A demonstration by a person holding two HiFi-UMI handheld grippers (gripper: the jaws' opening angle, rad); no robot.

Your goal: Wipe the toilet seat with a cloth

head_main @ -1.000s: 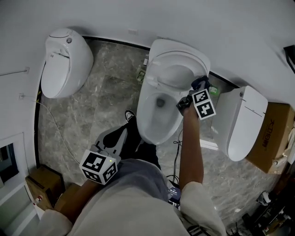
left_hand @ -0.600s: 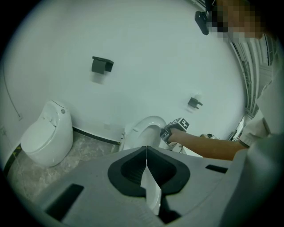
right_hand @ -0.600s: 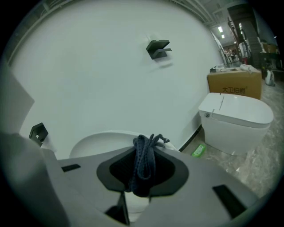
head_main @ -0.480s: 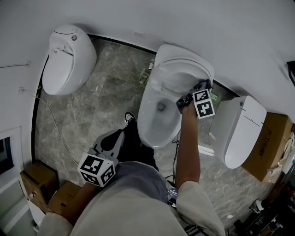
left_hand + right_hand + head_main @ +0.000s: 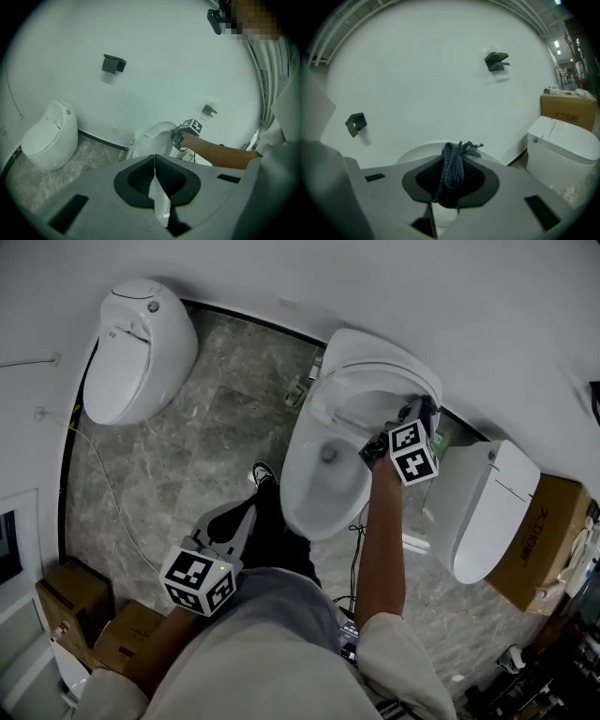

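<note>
Step in hand: wiping pass at the rear right of the toilet (image 5: 302, 486), close to the hinge end

Right gripper (image 5: 405, 423): jaws clamped on the dark blue cloth (image 5: 452, 171). The cloth is bunched between the pads, and a tuft protrudes past the tips. In the head view the cloth is placed at the back right of the toilet seat (image 5: 323, 409), just under the raised lid (image 5: 375, 351). Contact with the surface cannot be confirmed from either view.

Left gripper (image 5: 154, 176): jaws together, nothing between them. It is held low by the person's body, well apart from the toilet, and is judged not needed for this step.

Notes for a clean pass (judgement):
- The grip is to be held firm. Only the protruding tuft wipes, so the hard jaw tips should be kept off the seat.
- Light pressure is to be applied and the cloth drawn along the curve of the ring, not across it.
- The hinge corner is tight, so the gripper should be angled to keep its marker cube from being knocked against the lid.
- Strokes are to be overlapped, with the front and left arcs covered likewise
</note>
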